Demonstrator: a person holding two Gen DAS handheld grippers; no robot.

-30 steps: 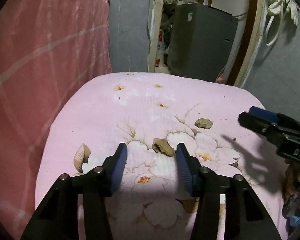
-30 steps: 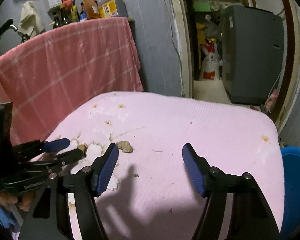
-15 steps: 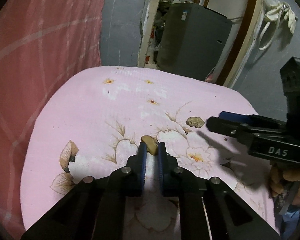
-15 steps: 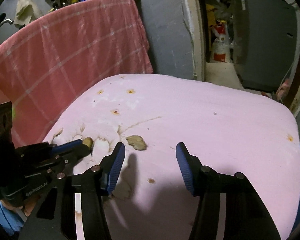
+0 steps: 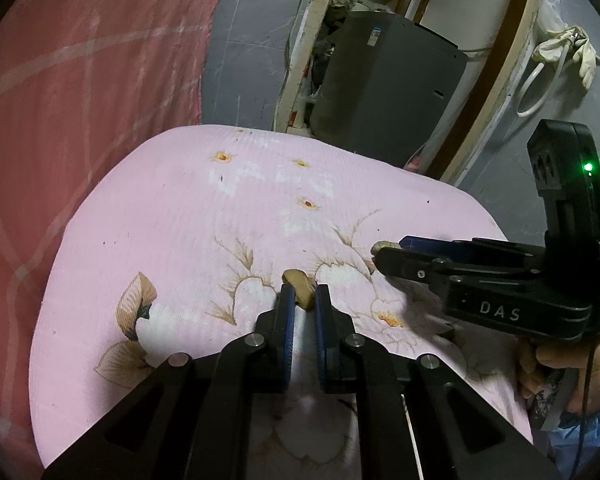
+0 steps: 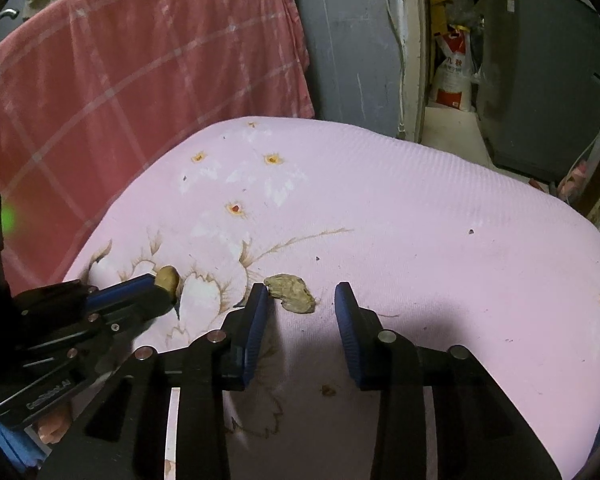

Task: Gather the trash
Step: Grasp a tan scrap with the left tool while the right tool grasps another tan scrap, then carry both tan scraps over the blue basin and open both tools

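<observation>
Two brown scraps (image 5: pixel 300 285) on pink cloth (image 5: pixel 180 220), one between left hand-held gripper (image 5: pixel 301 304) pads.

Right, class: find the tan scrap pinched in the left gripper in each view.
Left wrist view: the scrap is at centre, between the left gripper fingertips.
Right wrist view: the scrap is at lower left, at that gripper's tip.
Shared landmark: the pink flowered cloth.

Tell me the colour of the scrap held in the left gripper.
Tan-brown scrap, pinched by the left gripper; clearest in the left wrist view.
</observation>
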